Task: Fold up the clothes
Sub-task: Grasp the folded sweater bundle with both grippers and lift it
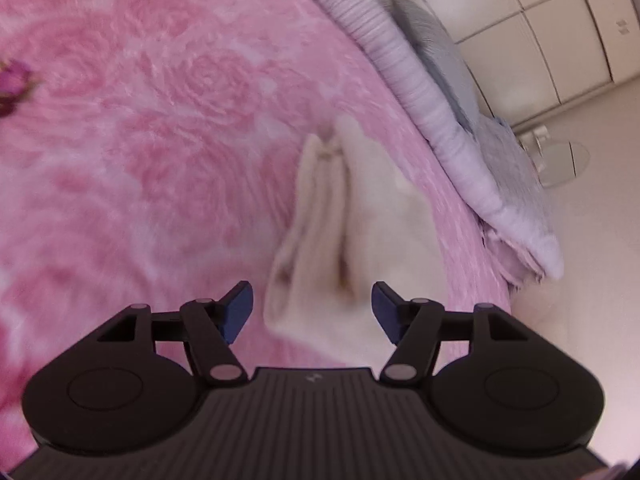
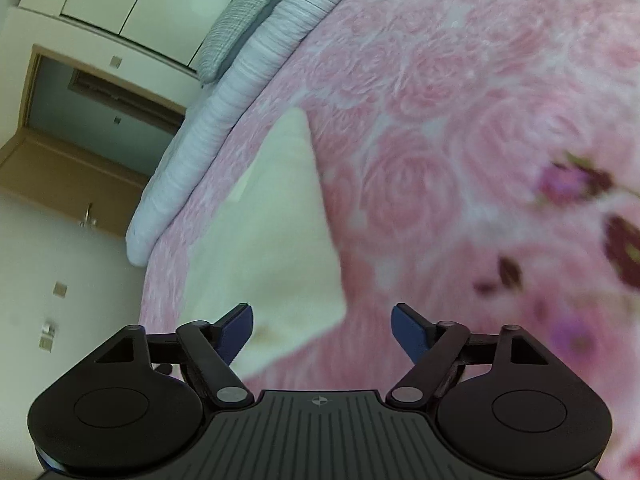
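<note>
A cream-white garment (image 1: 352,216) lies folded on the pink rose-patterned bedspread (image 1: 140,140), near the bed's edge. In the left wrist view it shows as a narrow bundle with layered folds, its near end between my open left gripper (image 1: 313,314), blue pads apart, nothing held. In the right wrist view the same garment (image 2: 272,232) appears as a flat pale shape; its near corner lies just ahead of my open right gripper (image 2: 322,330), which is empty above the bedspread (image 2: 440,120). The view is blurred.
A striped lilac quilt (image 1: 400,52) and a grey pillow (image 1: 444,52) lie along the bed's edge. White wardrobe doors (image 1: 540,12) stand beyond. The right wrist view shows the quilt (image 2: 224,108), a wooden door (image 2: 80,160) and pale floor (image 2: 60,280).
</note>
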